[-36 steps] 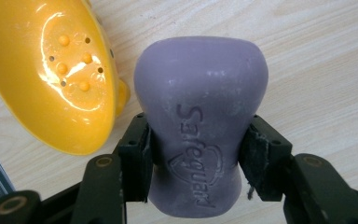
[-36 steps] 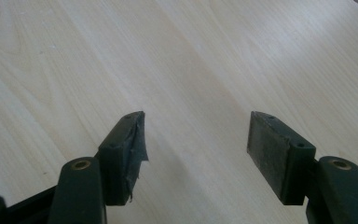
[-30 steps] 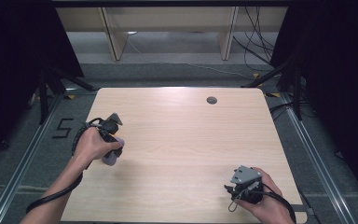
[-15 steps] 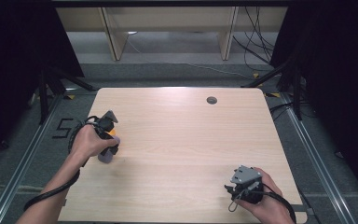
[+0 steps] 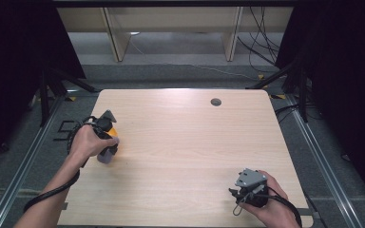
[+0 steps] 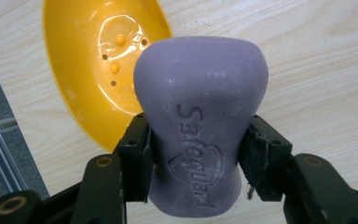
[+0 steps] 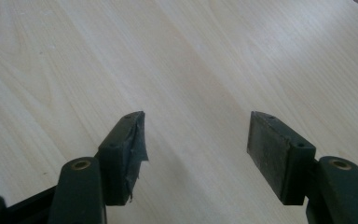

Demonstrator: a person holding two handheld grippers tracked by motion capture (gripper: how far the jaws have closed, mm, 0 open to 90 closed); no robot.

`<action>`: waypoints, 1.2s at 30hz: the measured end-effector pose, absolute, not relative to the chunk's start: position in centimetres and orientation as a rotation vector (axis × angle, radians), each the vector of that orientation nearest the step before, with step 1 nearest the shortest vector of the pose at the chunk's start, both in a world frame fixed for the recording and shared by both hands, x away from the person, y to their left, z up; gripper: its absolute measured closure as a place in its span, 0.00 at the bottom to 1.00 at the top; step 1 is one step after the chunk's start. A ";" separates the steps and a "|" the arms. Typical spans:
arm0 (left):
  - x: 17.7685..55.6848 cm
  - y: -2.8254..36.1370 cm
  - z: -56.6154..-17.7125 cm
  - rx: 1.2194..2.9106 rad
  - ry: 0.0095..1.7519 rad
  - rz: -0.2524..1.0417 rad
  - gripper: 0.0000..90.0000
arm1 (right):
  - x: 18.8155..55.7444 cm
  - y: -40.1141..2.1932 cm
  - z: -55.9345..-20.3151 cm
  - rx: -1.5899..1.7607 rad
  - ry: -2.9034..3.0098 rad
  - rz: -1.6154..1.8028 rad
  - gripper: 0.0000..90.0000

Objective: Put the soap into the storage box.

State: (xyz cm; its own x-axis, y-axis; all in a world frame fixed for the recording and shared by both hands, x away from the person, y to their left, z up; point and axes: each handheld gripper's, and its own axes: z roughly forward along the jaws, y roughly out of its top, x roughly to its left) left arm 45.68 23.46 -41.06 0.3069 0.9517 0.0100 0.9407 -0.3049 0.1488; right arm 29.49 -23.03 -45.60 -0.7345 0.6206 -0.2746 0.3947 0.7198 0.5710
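A purple bar of soap (image 6: 200, 126) stamped with a brand name is clamped between the jaws of my left gripper (image 6: 196, 154), which is shut on its waist. Just beyond it lies an orange soap dish (image 6: 98, 70) with small drain holes, resting on the wooden table (image 5: 190, 142) near the left edge. From above, my left gripper (image 5: 105, 153) is held in a hand at the table's left side, with the soap (image 5: 105, 156) beneath it and a sliver of the dish (image 5: 113, 132) showing. My right gripper (image 7: 196, 140) stands open over bare wood; it sits at the front right (image 5: 251, 189).
A small dark round hole (image 5: 216, 101) lies near the table's far edge. Cables trail from both grippers. Metal rails run along the floor on both sides, and shelving legs stand beyond the table.
My left gripper with the soap has drifted left and slightly away, toward the table's left edge and the orange dish. The right gripper has stayed put.
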 end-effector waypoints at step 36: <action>46.7 24.6 -41.5 2.380 1.827 0.188 0.54 | 29.6 -23.1 -45.6 0.767 2.456 0.684 0.42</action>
